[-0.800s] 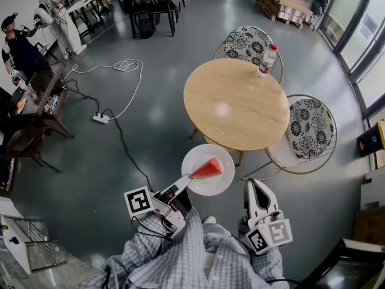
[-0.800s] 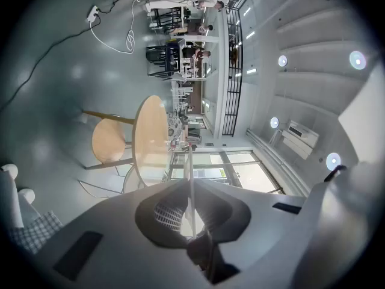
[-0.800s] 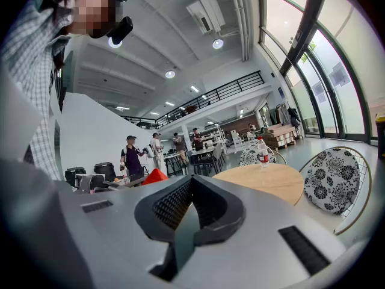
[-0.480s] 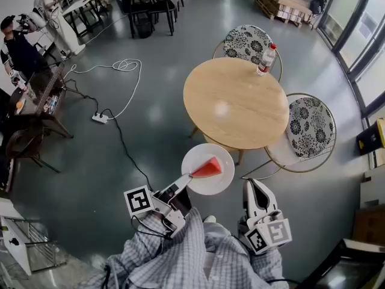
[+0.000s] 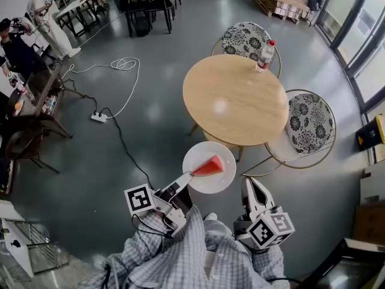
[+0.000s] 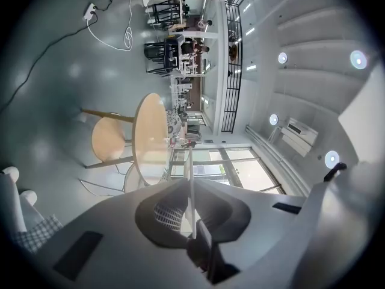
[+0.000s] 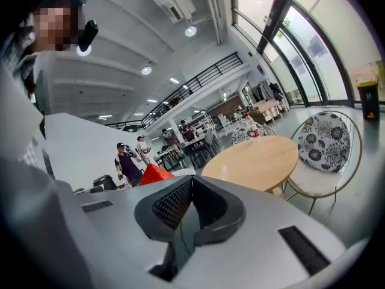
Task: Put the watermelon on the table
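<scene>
Your left gripper (image 5: 189, 177) clamps the round white plate (image 5: 199, 155) carrying a red watermelon wedge (image 5: 209, 166); your right gripper (image 5: 249, 184) sits closed, empty.

The round wooden table (image 5: 234, 104) stands on a glossy grey floor (image 5: 162, 131). On its top one plastic bottle (image 5: 265, 56) stands upright near the far edge (red cap, clear body). Two flower-cushioned chairs, one behind (image 5: 245, 40) and one right (image 5: 310, 125), stand against it. Away to the left, a white power strip (image 5: 99, 117) and a looped white cable (image 5: 125, 64) lie on the floor.
</scene>
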Tool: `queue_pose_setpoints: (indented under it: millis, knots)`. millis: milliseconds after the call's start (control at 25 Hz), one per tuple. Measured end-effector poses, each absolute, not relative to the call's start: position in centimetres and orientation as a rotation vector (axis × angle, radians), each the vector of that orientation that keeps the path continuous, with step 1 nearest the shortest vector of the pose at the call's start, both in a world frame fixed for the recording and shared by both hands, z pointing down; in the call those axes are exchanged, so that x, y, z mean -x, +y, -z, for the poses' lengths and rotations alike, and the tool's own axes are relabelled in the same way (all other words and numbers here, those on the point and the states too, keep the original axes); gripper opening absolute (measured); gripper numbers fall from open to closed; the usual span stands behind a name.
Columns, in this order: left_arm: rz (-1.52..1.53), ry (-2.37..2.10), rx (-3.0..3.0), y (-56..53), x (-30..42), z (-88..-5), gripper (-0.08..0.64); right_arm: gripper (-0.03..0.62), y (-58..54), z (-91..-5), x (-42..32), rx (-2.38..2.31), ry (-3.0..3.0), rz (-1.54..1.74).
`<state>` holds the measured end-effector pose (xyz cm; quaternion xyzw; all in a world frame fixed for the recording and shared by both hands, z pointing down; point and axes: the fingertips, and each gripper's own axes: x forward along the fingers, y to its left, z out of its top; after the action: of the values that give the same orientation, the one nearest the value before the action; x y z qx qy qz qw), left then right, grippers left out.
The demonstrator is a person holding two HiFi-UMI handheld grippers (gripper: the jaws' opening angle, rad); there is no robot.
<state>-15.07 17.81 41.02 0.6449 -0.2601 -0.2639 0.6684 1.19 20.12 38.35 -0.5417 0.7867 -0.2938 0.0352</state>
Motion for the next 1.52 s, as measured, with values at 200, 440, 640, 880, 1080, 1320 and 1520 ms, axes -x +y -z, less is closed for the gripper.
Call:
queue_pose_setpoints:
  millis: [200, 440, 640, 880, 1080, 1320, 1520]
  knots:
    - [0.592, -0.576, -1.463, 18.0, 15.8, -41.1, 0.023, 0.008, 20.3, -39.0, 0.5, 1.558, 2.305, 1.08]
    - [0.577, -0.565, -1.476, 18.1, 16.1, -41.1, 0.023, 0.018, 20.5, -39.4, 1.7, 1.482, 2.209, 1.179]
    - [0.564, -0.542, -1.482, 18.4, 16.4, -40.9, 0.023, 0.074, 20.7, -40.0, 2.7, 1.452, 2.18, 1.234]
    - [0.552, -0.521, -1.488, 19.0, 17.0, -40.8, 0.023, 0.072, 21.5, -40.0, 4.1, 1.451, 2.254, 1.19]
    - [0.545, -0.513, -1.498, 19.4, 17.5, -40.8, 0.023, 0.072, 22.0, -40.0, 4.7, 1.476, 2.252, 1.169]
    - [0.535, -0.509, -1.501, 20.5, 18.1, -40.9, 0.023, 0.071, 23.2, -40.1, 5.2, 1.475, 2.229, 1.173]
    - [0.539, -0.504, -1.491, 21.1, 18.3, -40.9, 0.023, 0.072, 23.8, -39.9, 5.5, 1.484, 2.222, 1.165]
